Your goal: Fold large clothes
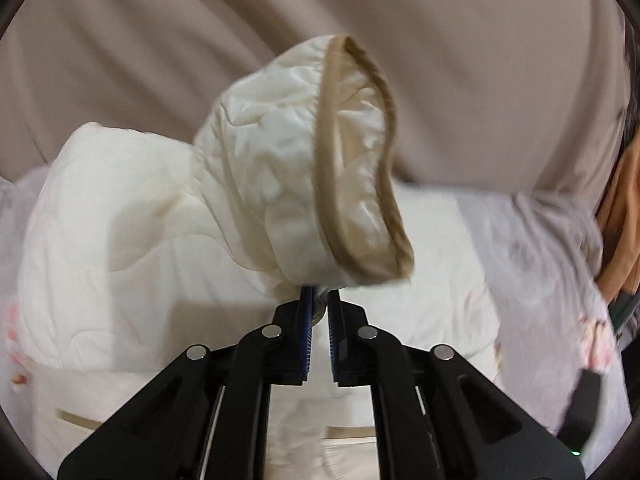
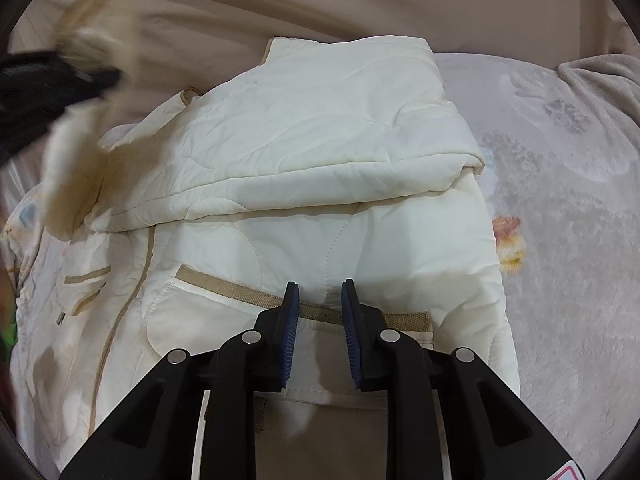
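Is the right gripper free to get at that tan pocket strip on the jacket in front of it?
Probably yes. The right gripper hangs open and empty just over the tan pocket strip on the cream jacket, with nothing between them.

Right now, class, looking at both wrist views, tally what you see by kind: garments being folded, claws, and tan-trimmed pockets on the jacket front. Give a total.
Cream jacket: 1
Claws: 2, the left claw shut on the jacket's tan-edged cuff, the right claw open over the jacket
Tan-trimmed pockets: 2
Total: 5
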